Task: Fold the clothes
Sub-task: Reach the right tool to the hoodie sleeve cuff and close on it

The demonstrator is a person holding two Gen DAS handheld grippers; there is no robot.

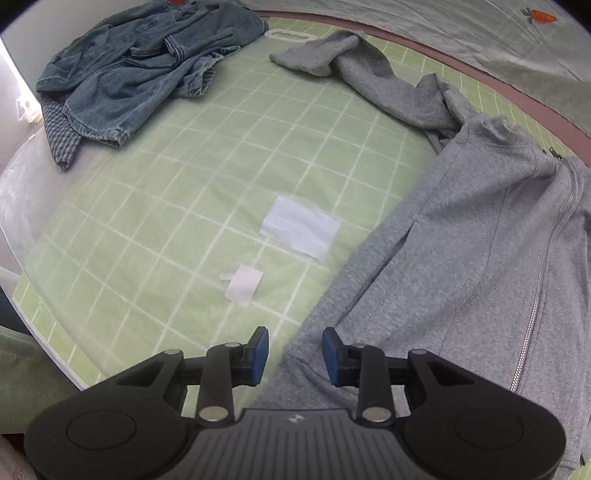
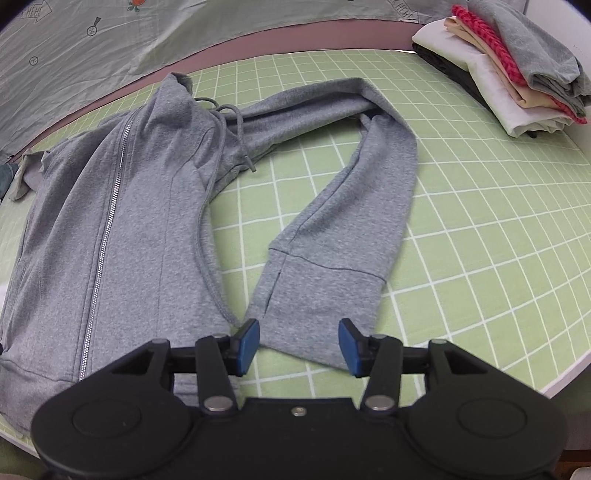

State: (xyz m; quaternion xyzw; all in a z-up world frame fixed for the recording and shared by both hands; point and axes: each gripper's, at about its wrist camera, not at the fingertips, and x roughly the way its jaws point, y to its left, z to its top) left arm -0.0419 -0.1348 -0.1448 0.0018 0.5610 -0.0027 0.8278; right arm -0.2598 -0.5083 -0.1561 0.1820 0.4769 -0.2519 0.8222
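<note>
A grey zip-up hoodie [image 1: 472, 236] lies spread on the green grid mat [image 1: 177, 206], zipper up. One sleeve [image 1: 373, 70] stretches toward the far edge. My left gripper [image 1: 295, 356] is open over the hoodie's bottom left corner, nothing between its blue pads. In the right wrist view the hoodie body [image 2: 122, 229] fills the left side and its other sleeve [image 2: 351, 206] bends back toward me. My right gripper [image 2: 299, 345] is open just above that sleeve's cuff [image 2: 314, 306], which lies flat between the pads.
A crumpled denim garment [image 1: 140, 70] and a checked cloth [image 1: 61, 136] lie at the mat's far left. Two white paper pieces [image 1: 299, 230] rest mid-mat. A stack of folded clothes [image 2: 517, 70] sits at the far right. A printed grey sheet [image 2: 110, 33] lies beyond the mat.
</note>
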